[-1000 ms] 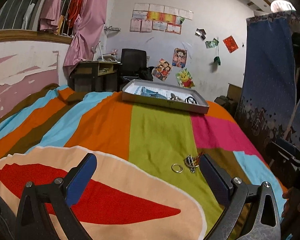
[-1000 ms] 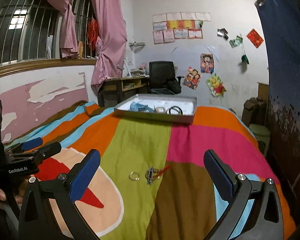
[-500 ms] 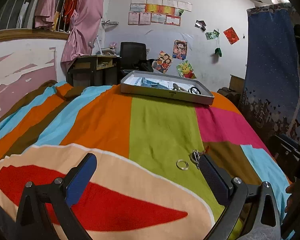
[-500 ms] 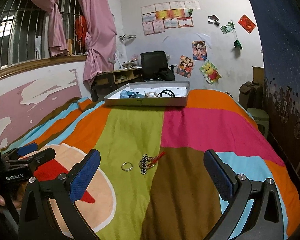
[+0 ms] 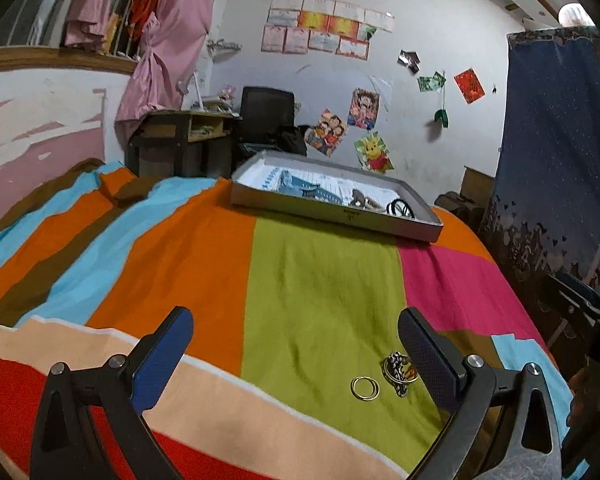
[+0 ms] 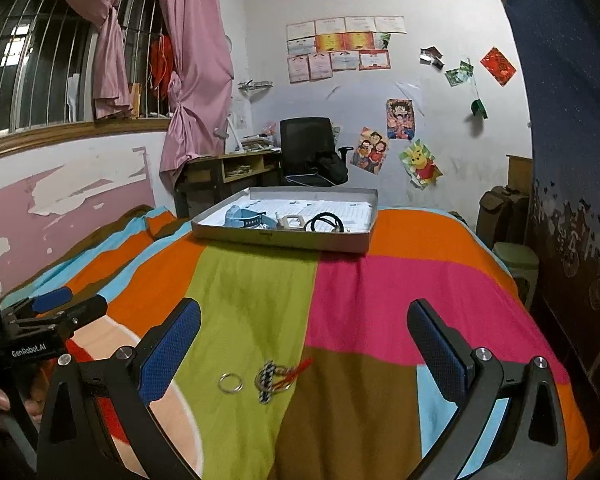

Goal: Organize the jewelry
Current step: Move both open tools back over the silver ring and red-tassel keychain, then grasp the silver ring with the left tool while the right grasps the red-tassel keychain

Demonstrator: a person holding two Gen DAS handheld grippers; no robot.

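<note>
Bedspread (image 6: 340,300) under me: blocks of orange, lime green, pink, brown, sky blue. My finger pads (image 6: 168,356) are blue, dotted; tray (image 6: 284,238) grey; ring (image 6: 231,382) silver; bracelet (image 6: 270,376) braided blue-white, red tail.

Small round metal ring (image 6: 231,382) lies on striped multicolour bedspread (image 6: 256,296), just left of braided cord bracelet w/ red tassel (image 6: 278,374). Shallow grey cardboard tray (image 6: 280,237) sits well behind them, w/ black hair-tie loop (image 6: 325,222) inside at right.
</note>
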